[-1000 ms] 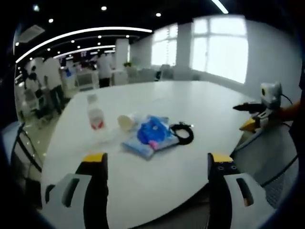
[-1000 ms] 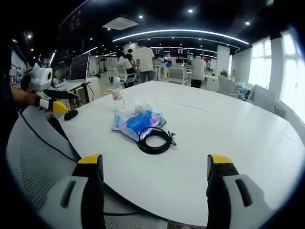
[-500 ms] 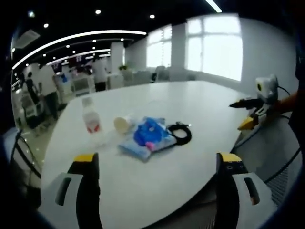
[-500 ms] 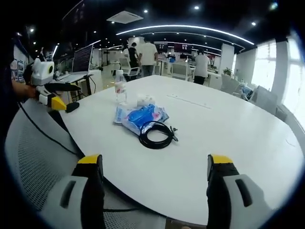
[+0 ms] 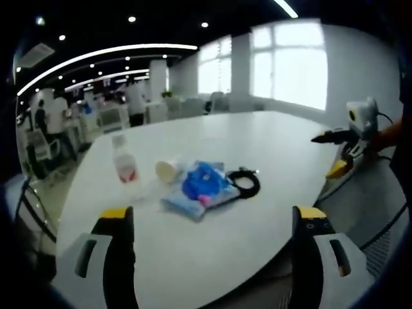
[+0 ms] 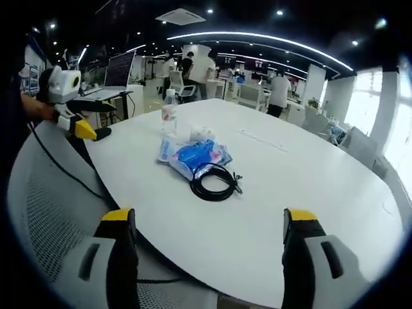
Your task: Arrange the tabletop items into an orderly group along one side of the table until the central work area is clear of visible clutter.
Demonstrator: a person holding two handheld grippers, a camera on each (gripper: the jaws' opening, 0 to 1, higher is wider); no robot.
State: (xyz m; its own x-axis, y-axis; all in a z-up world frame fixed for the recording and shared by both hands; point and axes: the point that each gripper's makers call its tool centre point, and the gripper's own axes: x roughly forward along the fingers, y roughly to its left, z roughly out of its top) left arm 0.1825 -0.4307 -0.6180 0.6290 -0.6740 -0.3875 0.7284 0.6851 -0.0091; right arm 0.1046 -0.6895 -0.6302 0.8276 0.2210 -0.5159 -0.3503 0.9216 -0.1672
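On the white table [image 5: 270, 135] stands a small clear bottle [image 5: 123, 164] with a red label. Right of it lie a tipped paper cup [image 5: 168, 169], a blue packet [image 5: 203, 187] and a coiled black cable [image 5: 245, 183], all bunched together. My left gripper [image 5: 214, 215] is open over the table's near edge, well short of them. The right gripper [image 5: 329, 154] hovers at the table's right edge. From the other side, the bottle [image 6: 169, 112], cup [image 6: 203, 134], packet [image 6: 193, 156] and cable [image 6: 215, 183] lie beyond my open right gripper [image 6: 209, 217]. The left gripper [image 6: 95, 120] hangs at the table's left edge.
A grey mesh chair back [image 6: 42, 206] sits close below the table edge, and a mesh chair [image 5: 380, 215] is at the right. People [image 6: 193, 67] stand among desks and chairs far behind the table. Bright windows [image 5: 293, 61] line one wall.
My left gripper's jaws have spread slightly wider than a second ago. Both views have shifted a little with the hands. The table items lie where they were.
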